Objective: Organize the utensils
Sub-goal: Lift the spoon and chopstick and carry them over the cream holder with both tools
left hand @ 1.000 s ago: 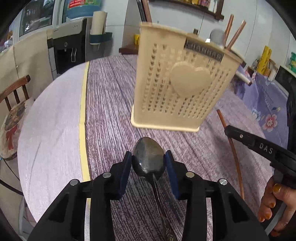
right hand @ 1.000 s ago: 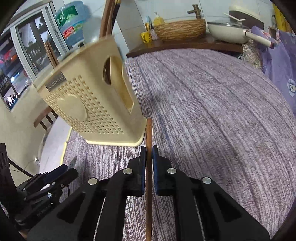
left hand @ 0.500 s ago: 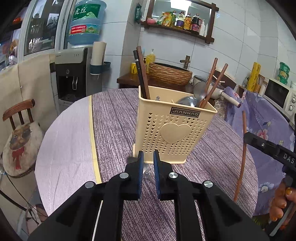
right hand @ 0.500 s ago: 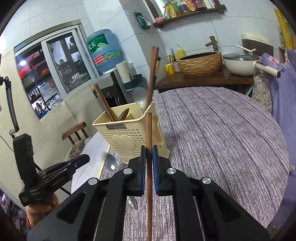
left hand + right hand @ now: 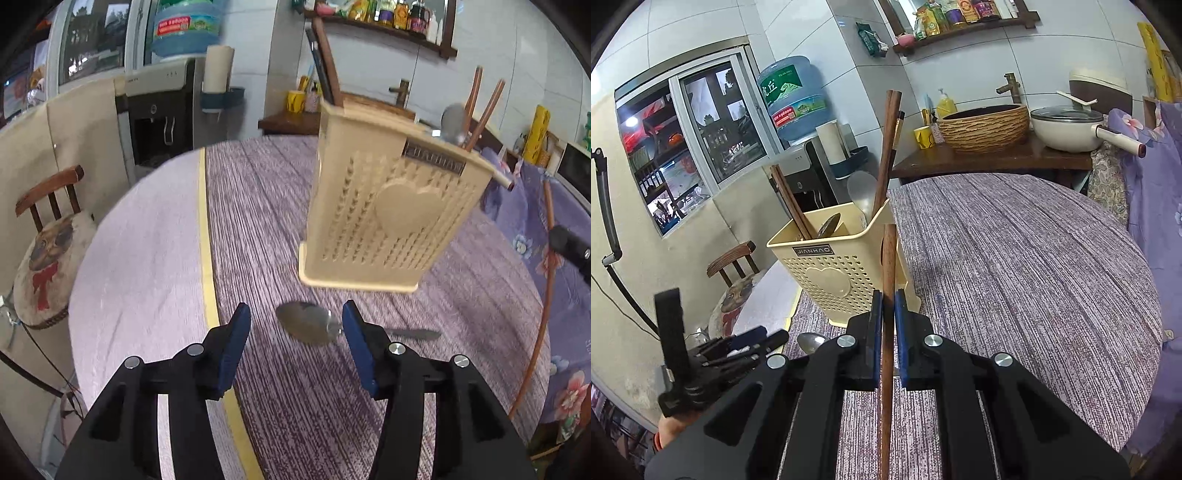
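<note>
Right gripper (image 5: 887, 328) clamps a wooden chopstick (image 5: 888, 295) while the left gripper (image 5: 295, 328), its jaws just opened, straddles the spoon (image 5: 308, 326): a skewed closure could skid it across the worktop (image 5: 258, 229).

A home kitchen is indicated by a water dispenser (image 5: 798, 99), condiment shelf (image 5: 960, 18), pot (image 5: 1067, 129) and tablecloth-covered table (image 5: 1015, 258).
</note>
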